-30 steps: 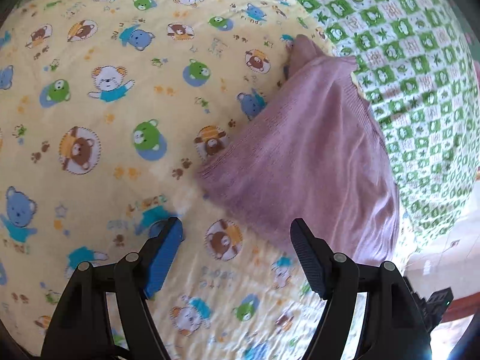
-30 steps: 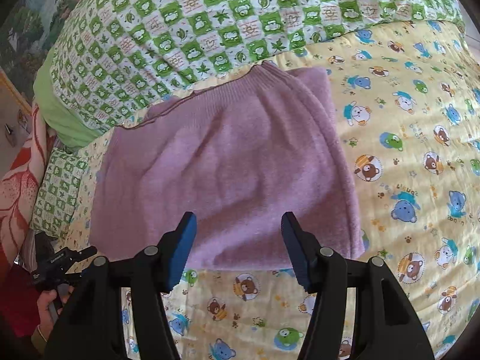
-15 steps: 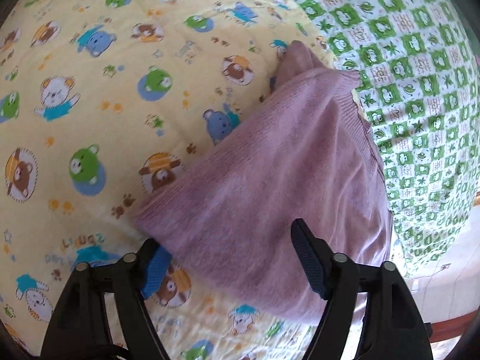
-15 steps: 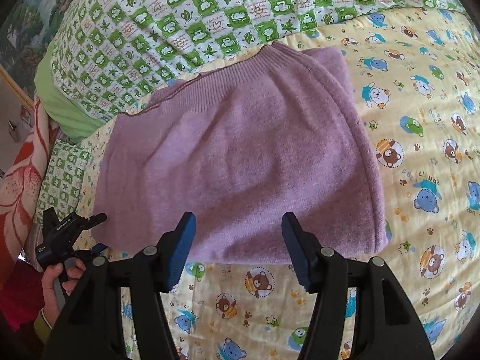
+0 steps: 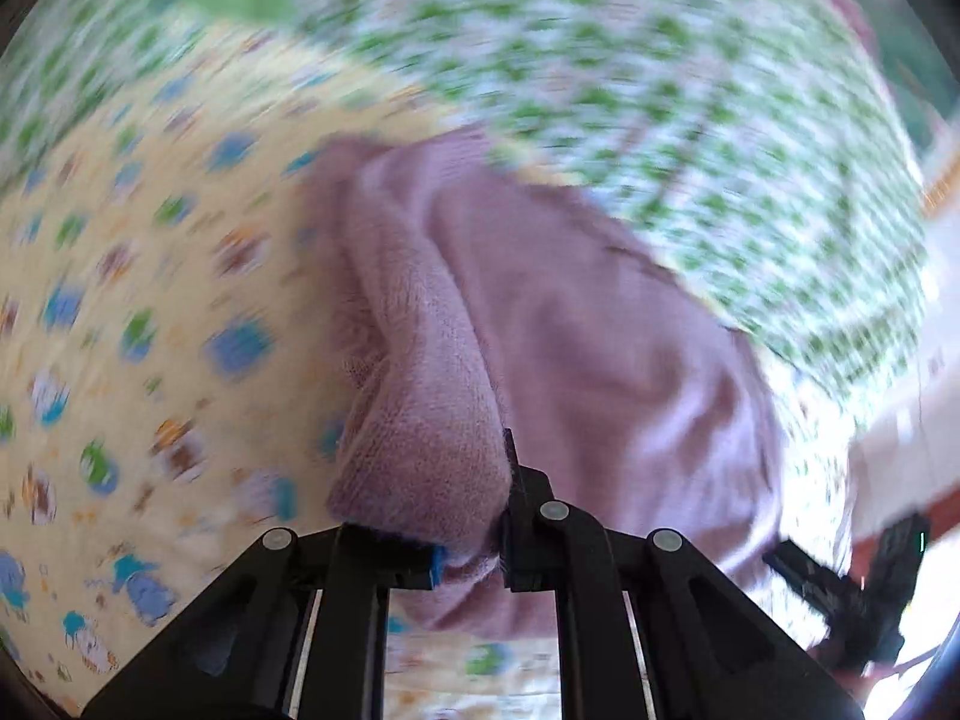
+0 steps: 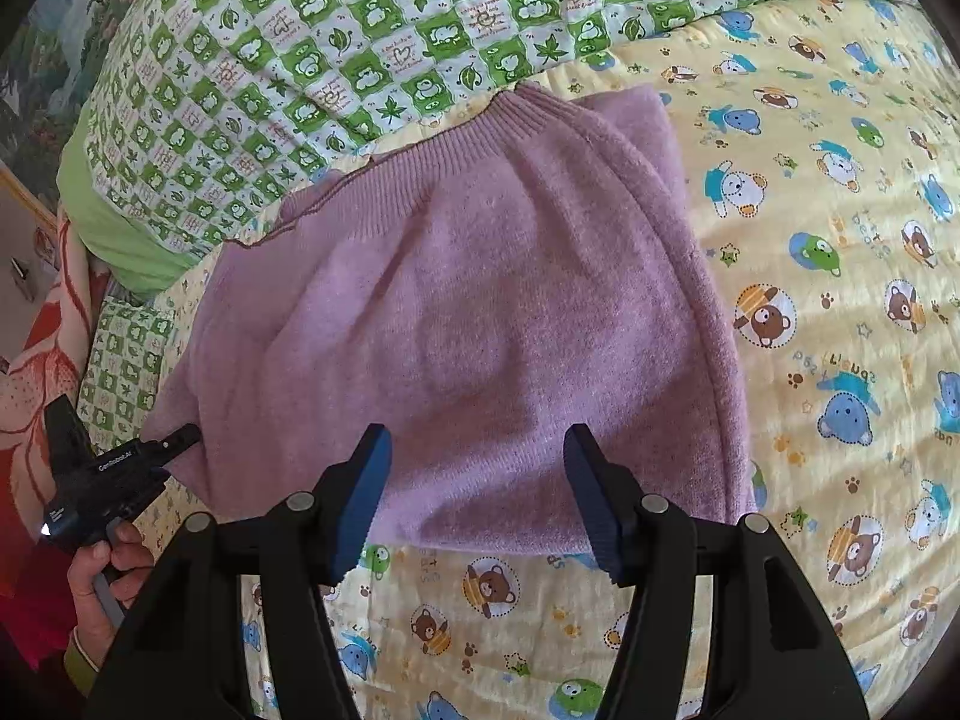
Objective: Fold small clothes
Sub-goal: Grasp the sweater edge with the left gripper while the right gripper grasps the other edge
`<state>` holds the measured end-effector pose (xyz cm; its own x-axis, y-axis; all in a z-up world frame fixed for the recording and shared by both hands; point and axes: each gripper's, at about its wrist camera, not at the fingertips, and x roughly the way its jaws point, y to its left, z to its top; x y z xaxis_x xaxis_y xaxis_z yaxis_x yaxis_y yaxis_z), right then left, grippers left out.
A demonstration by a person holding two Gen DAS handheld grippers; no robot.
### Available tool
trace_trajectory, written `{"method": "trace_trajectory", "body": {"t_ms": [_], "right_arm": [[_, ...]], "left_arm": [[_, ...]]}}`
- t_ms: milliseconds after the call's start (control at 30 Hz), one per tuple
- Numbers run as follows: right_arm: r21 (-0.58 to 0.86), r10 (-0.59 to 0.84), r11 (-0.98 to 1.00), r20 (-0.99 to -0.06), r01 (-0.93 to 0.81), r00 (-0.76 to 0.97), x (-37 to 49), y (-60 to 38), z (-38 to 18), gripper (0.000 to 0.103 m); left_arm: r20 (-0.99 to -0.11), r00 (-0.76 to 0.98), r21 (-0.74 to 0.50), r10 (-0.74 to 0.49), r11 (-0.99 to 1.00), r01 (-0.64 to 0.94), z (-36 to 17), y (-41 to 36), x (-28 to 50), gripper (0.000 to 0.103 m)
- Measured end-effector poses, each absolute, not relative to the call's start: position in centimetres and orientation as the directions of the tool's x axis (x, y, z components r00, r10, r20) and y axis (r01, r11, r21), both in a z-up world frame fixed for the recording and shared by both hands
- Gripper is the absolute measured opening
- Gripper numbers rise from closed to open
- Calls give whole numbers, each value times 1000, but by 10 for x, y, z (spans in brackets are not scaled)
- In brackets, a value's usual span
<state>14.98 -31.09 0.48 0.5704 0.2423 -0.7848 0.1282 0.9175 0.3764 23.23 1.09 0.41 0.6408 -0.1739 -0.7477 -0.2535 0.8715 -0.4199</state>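
Observation:
A folded pink knit sweater (image 6: 480, 324) lies on a yellow bear-print quilt (image 6: 840, 360). In the left wrist view, which is blurred, my left gripper (image 5: 471, 540) is shut on a bunched corner of the sweater (image 5: 432, 420) and lifts it off the quilt. My right gripper (image 6: 477, 498) is open and empty, with its fingertips over the sweater's near edge. In the right wrist view the left gripper (image 6: 174, 441) shows as a black tool at the sweater's left corner.
A green-and-white checked quilt (image 6: 390, 30) lies behind the sweater. A red floral cloth (image 6: 36, 360) is at the left edge. A hand (image 6: 96, 576) holds the left tool's handle. The yellow quilt (image 5: 120, 300) spreads to the left in the left wrist view.
My left gripper moved onto the sweater's corner, shut on it and raised it. My right gripper moved closer over the sweater's near edge and stayed open.

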Motion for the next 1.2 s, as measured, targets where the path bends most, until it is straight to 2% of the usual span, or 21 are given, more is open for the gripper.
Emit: {"method": "trace_trajectory", "body": {"t_ms": [167,333,433,600,667,833,900,933,1000,1033,1067,1200], "right_arm": [[428,296,898,-757,99,582,172,-318,15,61],[499,374,863,-730,73,573,215,-325,18,61],[567,456,823,-699,39,551,242,-322,15,61],[648,584,760,-647,-49,491,288,-296,7,63],[664,617,743,-633,-84,468,303,-284,4,66],[704,680,702,-615,-110,400,340,-253,-12,66],[697,677,710,-636,-101,370,353,-241,-20,66],[697,681,709,-637,-108,360,357,-236,-21,64],[706,702,695,-627,-135,337,363,-225,-22,44],[694,695,706,-637,-144,333,365,-220,-20,38],[680,687,716,-646,-158,332,365,-215,-17,23],[657,678,727,-640,-201,361,357,-214,7,18]], "left_arm": [[-719,651,-340,-241,940,-27,24,-60,250,11],[-755,576,-318,-313,943,97,-6,-111,260,11],[-787,528,-313,-317,944,101,-28,-121,265,11],[-782,517,-355,-348,931,89,-32,-112,270,11],[-780,515,-366,-357,926,88,-32,-108,269,11],[-776,510,-384,-370,920,81,-32,-99,269,11],[-775,512,-386,-369,919,79,-31,-97,269,11],[-775,513,-385,-369,920,79,-31,-94,268,11],[-774,516,-382,-365,921,78,-28,-90,266,11],[-773,518,-383,-366,920,79,-25,-89,265,11],[-771,519,-385,-368,919,79,-22,-89,266,11],[-743,534,-402,-403,907,124,0,-93,267,11]]}}
